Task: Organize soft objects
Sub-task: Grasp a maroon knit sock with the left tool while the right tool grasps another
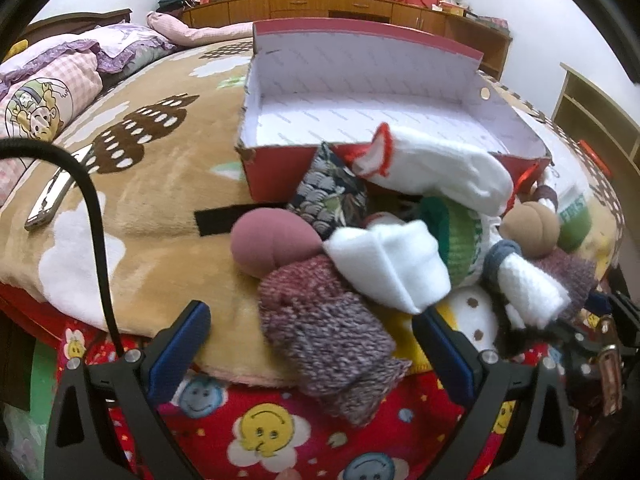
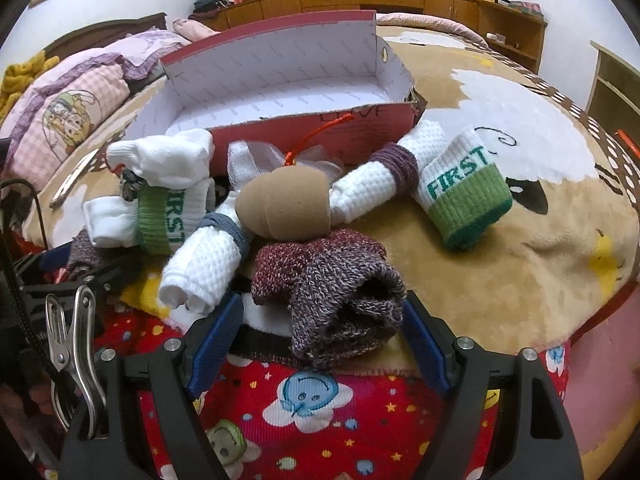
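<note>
— From where does the left wrist view look?
— Low at the bed's near edge, close to the sock pile, facing the open red cardboard box (image 1: 360, 92) and the curtained far wall.
— And the right wrist view?
— Equally low and close, slightly rightward, facing alike. Both share the box (image 2: 280, 80) and the tan foam ball (image 2: 288, 208).

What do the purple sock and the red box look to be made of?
Purple sock: looks like chunky marled knit yarn, matte, with visible stitch ribs. Red box: seemingly cardboard, a torn, ragged edge showing brown at its corner, white printed lining inside.
</note>
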The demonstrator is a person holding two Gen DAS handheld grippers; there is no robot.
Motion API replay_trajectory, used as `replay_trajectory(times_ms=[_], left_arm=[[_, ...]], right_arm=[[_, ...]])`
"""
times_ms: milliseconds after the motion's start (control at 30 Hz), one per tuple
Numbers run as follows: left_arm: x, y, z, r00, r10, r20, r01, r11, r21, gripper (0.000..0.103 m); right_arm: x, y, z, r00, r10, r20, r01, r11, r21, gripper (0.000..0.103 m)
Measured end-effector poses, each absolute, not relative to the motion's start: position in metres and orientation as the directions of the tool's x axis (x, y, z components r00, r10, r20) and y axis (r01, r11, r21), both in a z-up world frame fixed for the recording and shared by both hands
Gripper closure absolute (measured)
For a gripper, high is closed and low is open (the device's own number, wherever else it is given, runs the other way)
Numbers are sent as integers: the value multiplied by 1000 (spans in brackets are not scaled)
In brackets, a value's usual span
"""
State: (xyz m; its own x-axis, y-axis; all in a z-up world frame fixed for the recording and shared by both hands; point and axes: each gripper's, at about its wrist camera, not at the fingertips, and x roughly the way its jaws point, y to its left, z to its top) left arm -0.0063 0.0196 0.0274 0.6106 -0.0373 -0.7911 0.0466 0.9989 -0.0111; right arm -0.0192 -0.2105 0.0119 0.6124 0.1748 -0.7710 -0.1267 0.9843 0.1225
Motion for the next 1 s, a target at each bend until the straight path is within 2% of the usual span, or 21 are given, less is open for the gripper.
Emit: replay_trajectory(times_ms=[167,700,900,1000], left_arm=[[-15,24,36,594,-95,-799,69,995,-68,0],[-39,36,45,610,-98,-786,87,995,-56,1],[-45,37,53,639,-118,-760,88,993,-80,15],[-44,32,57,645,-147,-750,112,989,-98,25]], right_arm=[[-27,-214,18,623,187,-760,-135,982,130,22],[-40,-217,23,614,220,-759,-184,974,133,22],[-42,-216,23,614,230,-755,-195,971,138,22],[-43,-217,24,615,237,-752,-196,970,145,22]])
